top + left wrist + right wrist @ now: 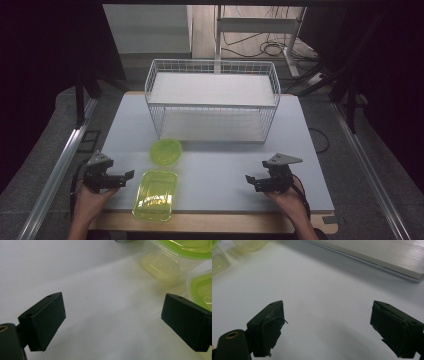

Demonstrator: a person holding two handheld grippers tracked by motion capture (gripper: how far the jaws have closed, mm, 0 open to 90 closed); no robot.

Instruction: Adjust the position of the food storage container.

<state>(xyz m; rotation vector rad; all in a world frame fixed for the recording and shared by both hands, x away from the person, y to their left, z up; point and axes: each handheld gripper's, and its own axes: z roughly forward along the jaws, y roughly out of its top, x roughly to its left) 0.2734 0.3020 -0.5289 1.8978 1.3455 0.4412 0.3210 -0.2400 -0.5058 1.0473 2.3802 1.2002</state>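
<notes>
L hand-held gripper (127, 175) is sitting low at near-left, held by the person's L hand (92, 192), forearm coming in from the bottom edge; it's pointing right, jaws standing wide apart w/ nothing between. R hand-held gripper (250, 179) is sitting near-right in the R hand (287, 192), pointing left twd its partner, jaws likewise gaping, nothing gripped. Grey plate topping each.

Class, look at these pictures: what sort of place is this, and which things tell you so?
Probably a lab or workshop test bench. A bare white table runs between metal rails, cables trail on the floor behind, and each hand holds a gripper.
</notes>
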